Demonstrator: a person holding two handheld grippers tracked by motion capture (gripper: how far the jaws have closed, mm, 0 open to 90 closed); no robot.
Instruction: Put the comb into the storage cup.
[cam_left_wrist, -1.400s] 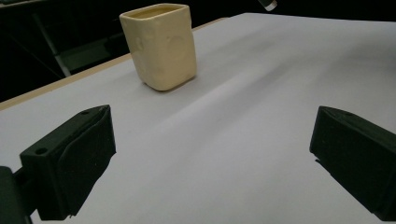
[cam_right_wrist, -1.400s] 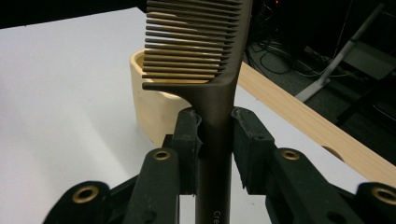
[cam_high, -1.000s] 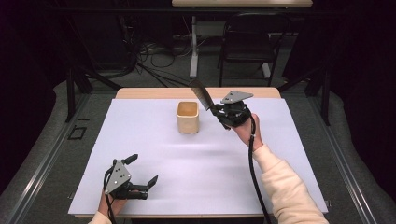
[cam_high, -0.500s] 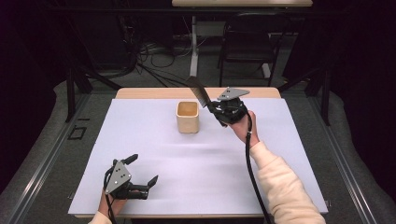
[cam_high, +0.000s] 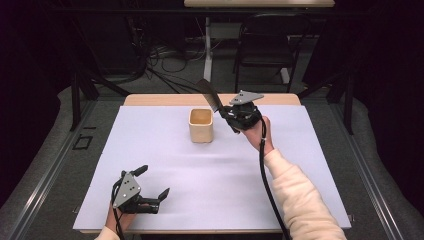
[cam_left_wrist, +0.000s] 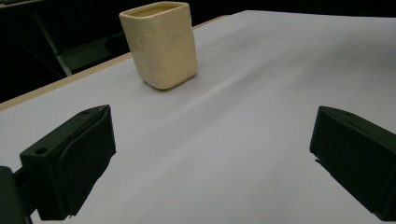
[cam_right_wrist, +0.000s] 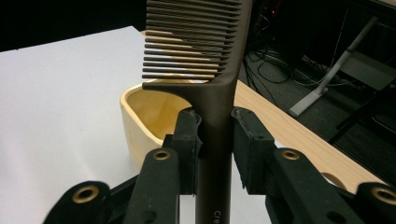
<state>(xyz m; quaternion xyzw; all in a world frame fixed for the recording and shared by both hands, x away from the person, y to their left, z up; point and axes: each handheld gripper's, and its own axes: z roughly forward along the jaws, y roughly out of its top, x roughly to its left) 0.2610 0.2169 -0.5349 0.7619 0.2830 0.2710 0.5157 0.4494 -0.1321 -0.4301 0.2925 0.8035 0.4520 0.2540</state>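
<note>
My right gripper (cam_right_wrist: 212, 140) has its jaws clamped on the handle of a dark brown comb (cam_right_wrist: 205, 56), pads pressing both flat sides, so the comb stands out stiffly with its teeth end raised. In the high view I hold it just beside and above the cream cup (cam_high: 201, 125), the toothed end angled up and away over the cup's far rim; I judge this keeps the comb lined up for lowering into the opening. The cup is squarish with rounded corners, smooth and matte, probably ceramic or plastic, standing upright on the white tabletop (cam_high: 165, 165). My left gripper (cam_high: 150, 192) rests at the table's near edge, jaws spread wide and holding nothing, well clear.
</note>
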